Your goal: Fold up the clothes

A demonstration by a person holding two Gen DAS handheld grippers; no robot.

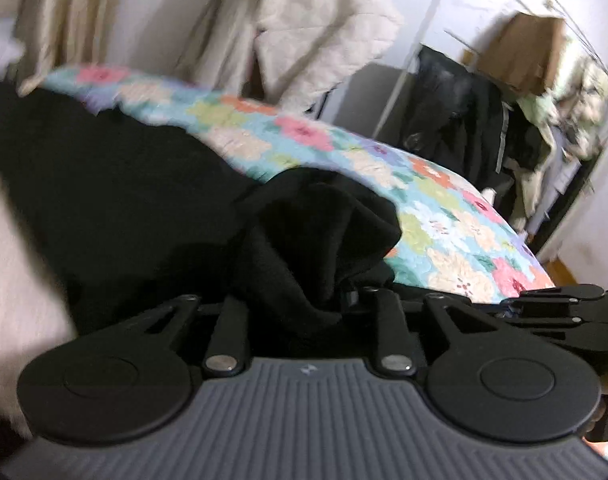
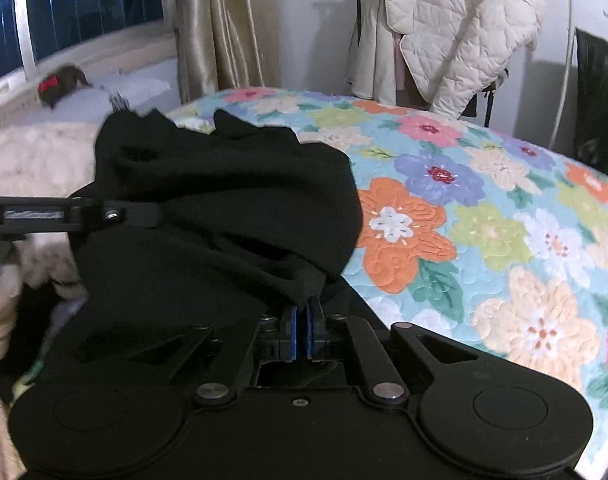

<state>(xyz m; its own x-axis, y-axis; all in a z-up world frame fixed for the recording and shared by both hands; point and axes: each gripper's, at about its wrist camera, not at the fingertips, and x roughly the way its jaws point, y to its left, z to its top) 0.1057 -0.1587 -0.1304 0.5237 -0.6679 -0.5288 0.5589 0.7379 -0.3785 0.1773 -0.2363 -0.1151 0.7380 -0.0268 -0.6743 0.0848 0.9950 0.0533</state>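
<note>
Cloth (image 2: 224, 184) is black, soft and floppy. Right gripper (image 2: 304, 312) pinches its edge; left gripper (image 1: 304, 300) seems clenched on a bunch.

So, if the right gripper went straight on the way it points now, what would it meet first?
The black garment it already clamps: the right gripper is shut on a fold. Beyond it probably lies the floral quilt, though depth is unclear.

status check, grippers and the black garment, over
Right gripper shut on black garment. Left gripper buried in its folds, grip unclear. Garment bunched, lifted over floral quilt. Nothing blocking.
</note>
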